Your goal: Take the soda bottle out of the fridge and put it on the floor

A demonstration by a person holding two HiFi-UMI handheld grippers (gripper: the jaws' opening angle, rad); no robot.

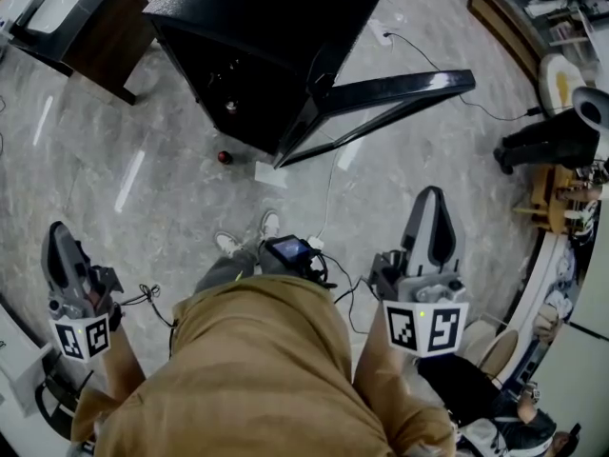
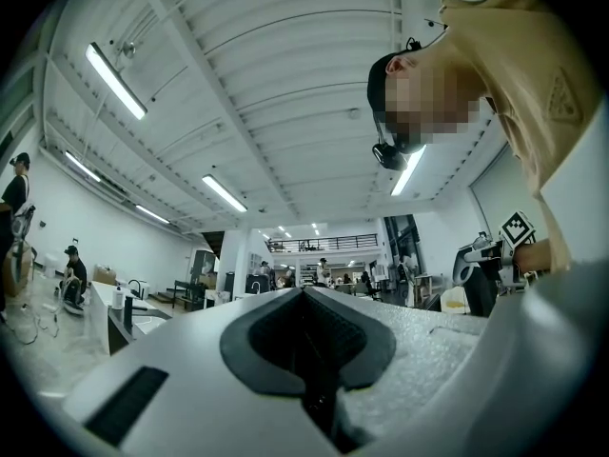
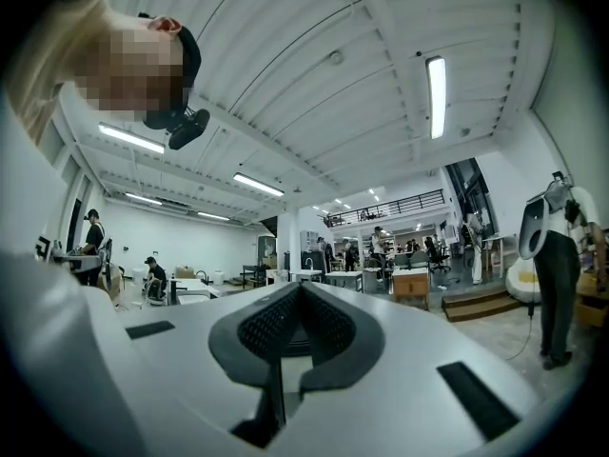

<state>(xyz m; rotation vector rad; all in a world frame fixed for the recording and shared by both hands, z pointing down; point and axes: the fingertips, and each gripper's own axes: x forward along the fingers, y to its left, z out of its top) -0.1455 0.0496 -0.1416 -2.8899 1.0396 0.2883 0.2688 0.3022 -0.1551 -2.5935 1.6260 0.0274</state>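
The black mini fridge (image 1: 247, 55) stands on the marble floor ahead of me, its door (image 1: 400, 89) swung open to the right. A small dark soda bottle with a red cap (image 1: 225, 157) stands on the floor just in front of the fridge's lower left corner. My left gripper (image 1: 59, 231) is held low at the left, far from the bottle, jaws together and empty. My right gripper (image 1: 430, 196) is at the right, also shut with nothing in it. Both gripper views look out level over closed pads (image 2: 285, 336) (image 3: 276, 327) at a large hall.
A white cable (image 1: 330, 193) runs from the fridge toward my shoes (image 1: 228, 244), past a small white block (image 1: 269, 172). A dark wooden cabinet (image 1: 100, 27) stands at the top left. Cluttered furniture and a black stand (image 1: 557, 141) line the right side.
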